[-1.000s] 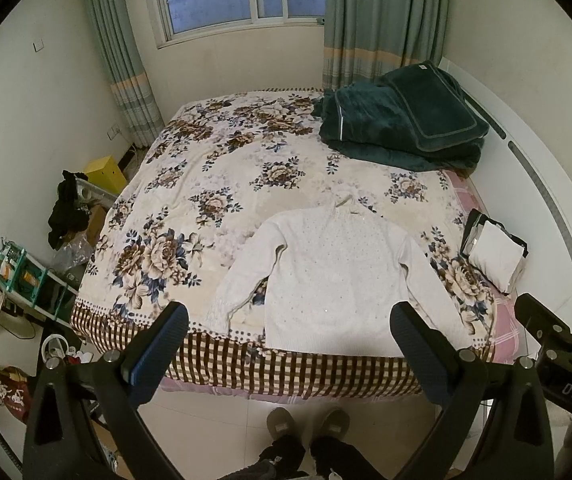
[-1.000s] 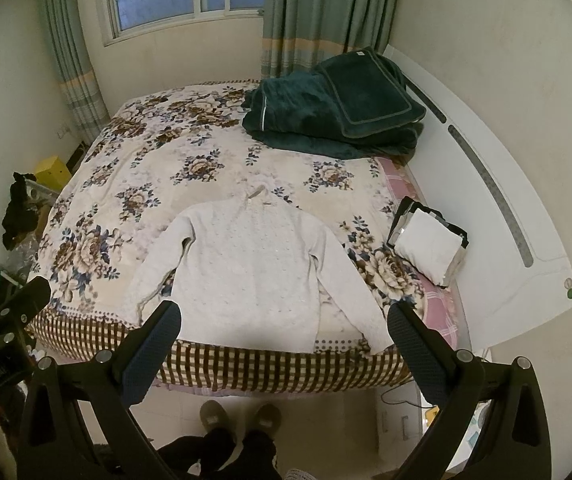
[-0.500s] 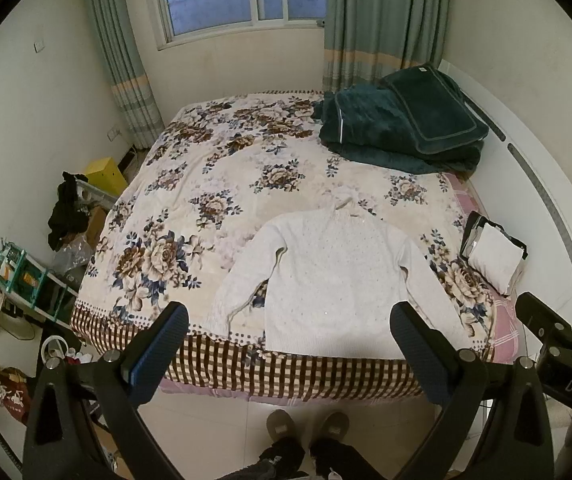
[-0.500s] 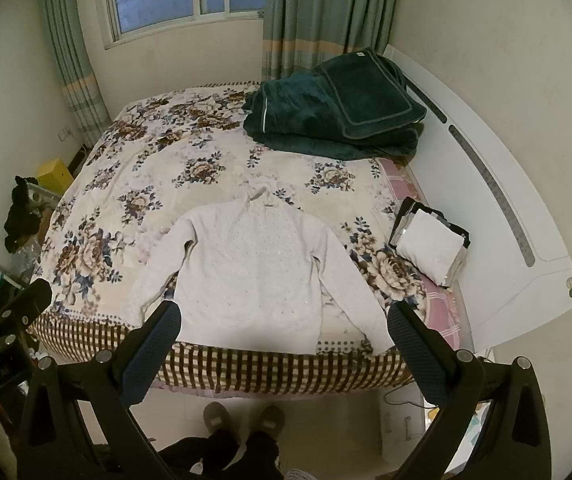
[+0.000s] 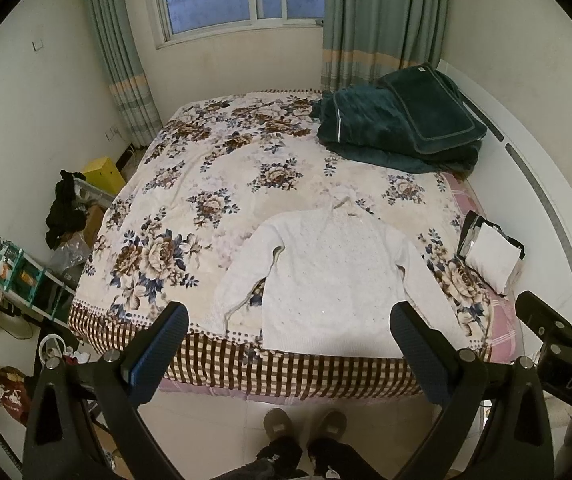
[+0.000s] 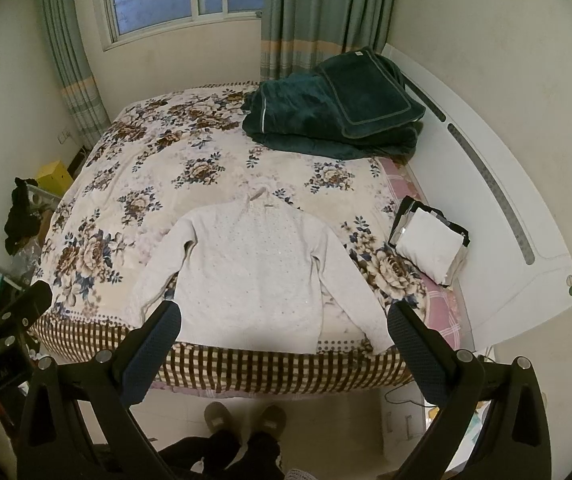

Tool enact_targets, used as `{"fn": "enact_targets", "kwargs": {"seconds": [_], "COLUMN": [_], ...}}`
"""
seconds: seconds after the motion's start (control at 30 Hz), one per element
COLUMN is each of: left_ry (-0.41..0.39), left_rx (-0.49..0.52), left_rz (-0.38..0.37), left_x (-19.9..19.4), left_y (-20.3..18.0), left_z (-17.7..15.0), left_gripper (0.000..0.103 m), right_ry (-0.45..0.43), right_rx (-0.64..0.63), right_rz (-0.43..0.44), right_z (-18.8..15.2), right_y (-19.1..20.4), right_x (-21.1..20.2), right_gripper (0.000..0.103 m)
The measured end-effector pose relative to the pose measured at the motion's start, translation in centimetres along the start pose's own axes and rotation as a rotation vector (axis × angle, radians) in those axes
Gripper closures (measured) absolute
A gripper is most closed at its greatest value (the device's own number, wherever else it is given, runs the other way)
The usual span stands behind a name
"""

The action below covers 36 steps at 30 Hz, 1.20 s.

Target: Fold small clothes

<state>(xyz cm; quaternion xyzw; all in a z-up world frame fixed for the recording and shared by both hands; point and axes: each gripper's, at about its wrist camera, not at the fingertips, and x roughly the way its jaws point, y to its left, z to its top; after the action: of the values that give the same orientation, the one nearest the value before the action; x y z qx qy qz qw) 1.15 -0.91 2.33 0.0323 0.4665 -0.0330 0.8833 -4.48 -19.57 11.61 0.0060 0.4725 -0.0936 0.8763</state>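
A white sweater (image 5: 338, 276) lies flat, front up, on the bed (image 5: 214, 184) near its foot edge, collar toward the window and both sleeves spread out and down; its hem sits just beside the checked border. Nothing is folded yet, by the look of it.

Both tools hover above the floor at the foot of the bed, well apart from the cloth. The left gripper (image 5: 288, 330) has its fingers spread wide and holds nothing; the right gripper (image 6: 284, 330) is the same, wide apart and empty.

The likely first step is to take a sleeve. To do it well, each gripper should come down on a cuff or shoulder edge, pinch only the top layer (the bedspread below is soft and could get caught too), then carry the sleeve across the chest without dragging the body sideways. The knit looks limp, so lift low and lay it flat.

A dark green blanket (image 5: 398, 124) is heaped at the far right corner, well apart from the sweater. A small white pillow (image 6: 430, 250) sits near the right sleeve and could crowd the right side. The person's slippers (image 5: 306, 424) stand on the floor just below the hem.
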Motion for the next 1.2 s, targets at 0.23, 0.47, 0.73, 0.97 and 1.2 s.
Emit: {"fn": "enact_targets", "kwargs": {"seconds": [0.23, 0.47, 0.73, 0.97, 1.2], "left_ry": [0.003, -0.007, -0.002, -0.015, -0.118], "left_rx": [-0.003, -0.006, -0.008, -0.013, -0.016], "left_rz": [-0.004, -0.007, -0.014, -0.011, 0.087], "left_x": [-0.1, -0.1, 0.0, 0.3, 6.4], "left_y": [-0.1, -0.5, -0.5, -0.5, 1.4], "left_z": [0.1, 0.4, -0.2, -0.5, 0.7], "left_gripper": [0.0, 0.0, 0.0, 0.0, 0.0], "right_ry": [0.0, -0.001, 0.001, 0.0, 0.056], "right_rx": [0.001, 0.001, 0.002, 0.009, 0.182], "right_rz": [0.001, 0.001, 0.003, 0.0, -0.021], "right_z": [0.1, 0.0, 0.3, 0.5, -0.1], "right_y": [-0.1, -0.2, 0.1, 0.4, -2.1], "right_x": [-0.1, 0.0, -0.3, -0.3, 8.1], "right_gripper": [0.0, 0.0, 0.0, 0.0, 0.0]}}
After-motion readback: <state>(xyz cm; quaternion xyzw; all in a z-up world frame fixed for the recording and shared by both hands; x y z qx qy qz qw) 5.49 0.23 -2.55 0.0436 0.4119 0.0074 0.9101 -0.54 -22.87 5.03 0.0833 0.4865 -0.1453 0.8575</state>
